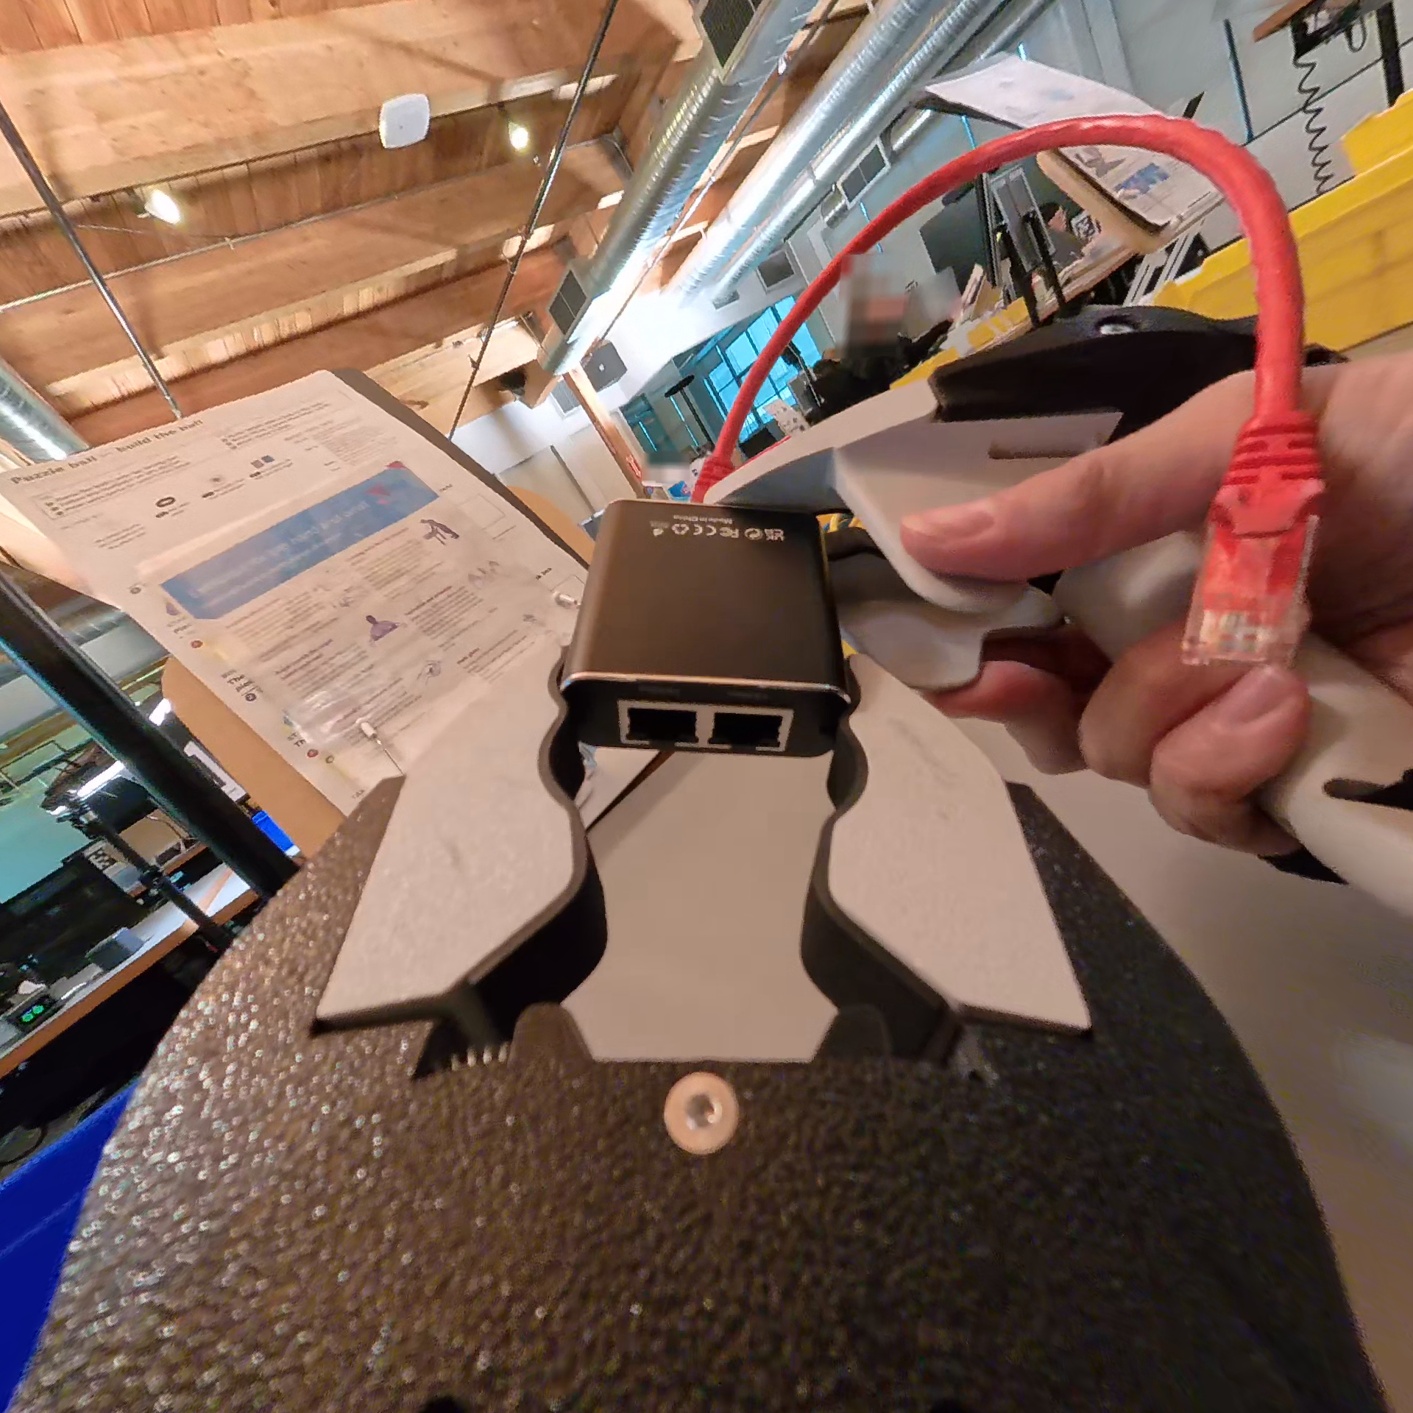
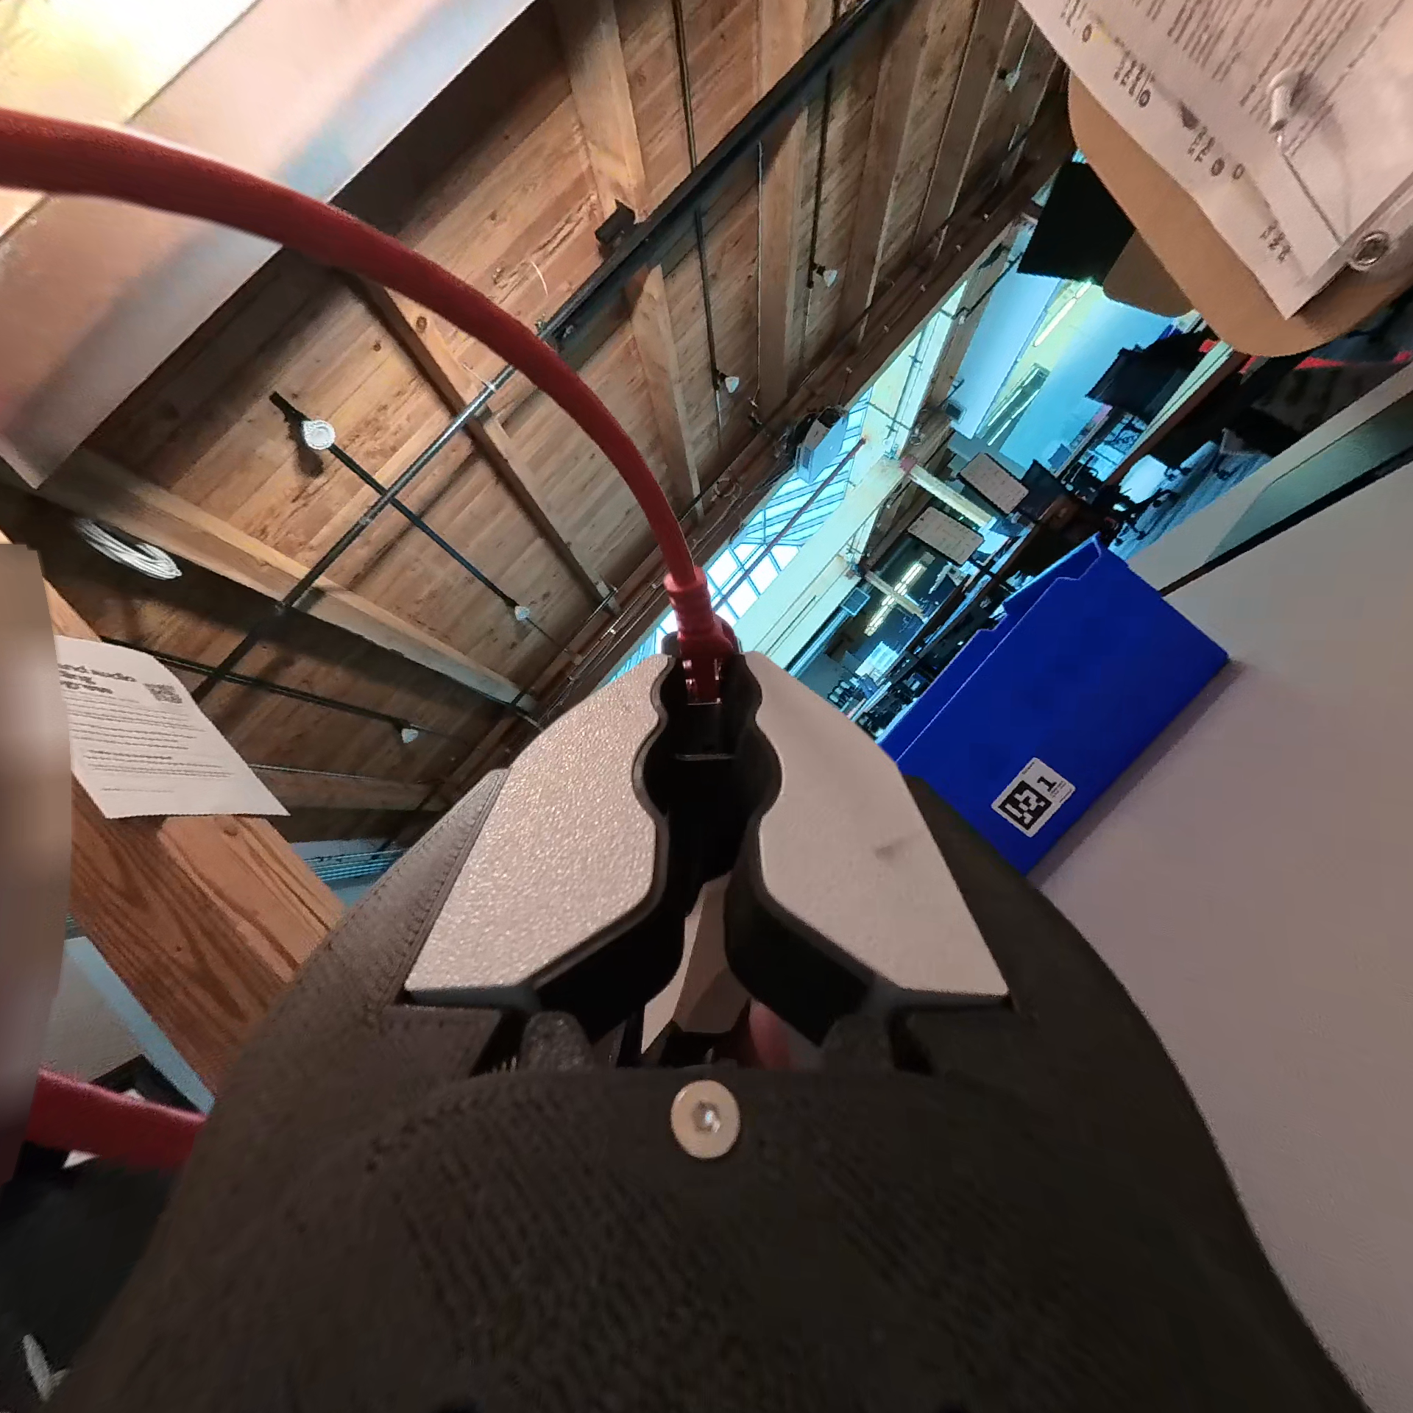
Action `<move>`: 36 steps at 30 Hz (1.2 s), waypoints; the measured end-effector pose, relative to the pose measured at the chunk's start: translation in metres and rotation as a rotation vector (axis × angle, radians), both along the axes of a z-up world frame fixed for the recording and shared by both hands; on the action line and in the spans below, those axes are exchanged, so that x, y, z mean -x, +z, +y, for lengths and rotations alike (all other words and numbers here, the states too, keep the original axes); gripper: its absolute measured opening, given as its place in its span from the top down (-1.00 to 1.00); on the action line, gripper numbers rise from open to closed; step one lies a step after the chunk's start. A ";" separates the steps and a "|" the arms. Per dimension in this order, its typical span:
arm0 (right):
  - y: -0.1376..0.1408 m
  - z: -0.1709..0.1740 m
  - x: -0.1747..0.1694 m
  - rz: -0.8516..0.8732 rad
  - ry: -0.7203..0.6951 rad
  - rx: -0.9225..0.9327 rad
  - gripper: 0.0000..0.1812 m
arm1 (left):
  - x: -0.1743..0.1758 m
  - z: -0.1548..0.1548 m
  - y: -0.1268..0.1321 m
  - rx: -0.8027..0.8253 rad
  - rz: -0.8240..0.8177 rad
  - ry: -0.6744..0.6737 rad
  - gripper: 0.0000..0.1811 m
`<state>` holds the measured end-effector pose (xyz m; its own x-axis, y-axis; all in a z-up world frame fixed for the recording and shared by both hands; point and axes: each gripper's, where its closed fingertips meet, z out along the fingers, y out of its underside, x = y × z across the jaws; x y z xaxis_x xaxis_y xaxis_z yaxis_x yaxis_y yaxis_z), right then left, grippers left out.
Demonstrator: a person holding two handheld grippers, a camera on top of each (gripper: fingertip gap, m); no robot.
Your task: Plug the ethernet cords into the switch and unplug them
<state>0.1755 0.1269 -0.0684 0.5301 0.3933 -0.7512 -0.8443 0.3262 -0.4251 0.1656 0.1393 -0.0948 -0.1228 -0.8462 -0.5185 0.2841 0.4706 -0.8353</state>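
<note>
My left gripper [image 1: 700, 688] is shut on the black switch [image 1: 703, 596] and holds it up in the air. Two empty ports [image 1: 703, 725] face the camera. A red ethernet cord [image 1: 994, 160] arches from behind the switch's far end over to the right. Its free plug [image 1: 1254, 581] hangs by a person's hand [image 1: 1147, 711] that holds the right gripper. In the left wrist view the right gripper's white fingers [image 1: 841, 451] reach the switch's far end. My right gripper [image 2: 703, 680] is shut on the cord's other plug [image 2: 700, 650]. Whether that plug sits in a port is hidden.
A printed sheet on a board [image 1: 306, 550] stands behind the switch, with a black pole [image 1: 138, 734] at the left. A blue bin [image 2: 1055, 711] stands on the white table [image 2: 1261, 917]. Yellow bins [image 1: 1361, 229] stand far right. A wooden post [image 2: 191, 879] is at the left.
</note>
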 end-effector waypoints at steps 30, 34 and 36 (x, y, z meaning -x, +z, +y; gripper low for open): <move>-0.011 -0.099 -0.125 -0.277 -0.407 0.483 0.88 | -0.012 0.026 -0.017 0.205 0.114 0.006 0.31; -0.027 -0.156 -0.199 -0.520 -0.541 1.090 0.87 | -0.013 0.027 -0.019 0.214 0.126 -0.002 0.31; -0.026 -0.191 -0.236 -0.610 -0.610 1.358 0.88 | -0.013 0.024 -0.019 0.214 0.130 -0.016 0.31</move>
<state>0.4119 -0.0639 -0.0949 0.6865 -0.7268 0.0204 -0.3407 -0.3463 -0.8741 0.1787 0.1636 -0.1137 -0.1913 -0.9323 -0.3068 0.1739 0.2755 -0.9454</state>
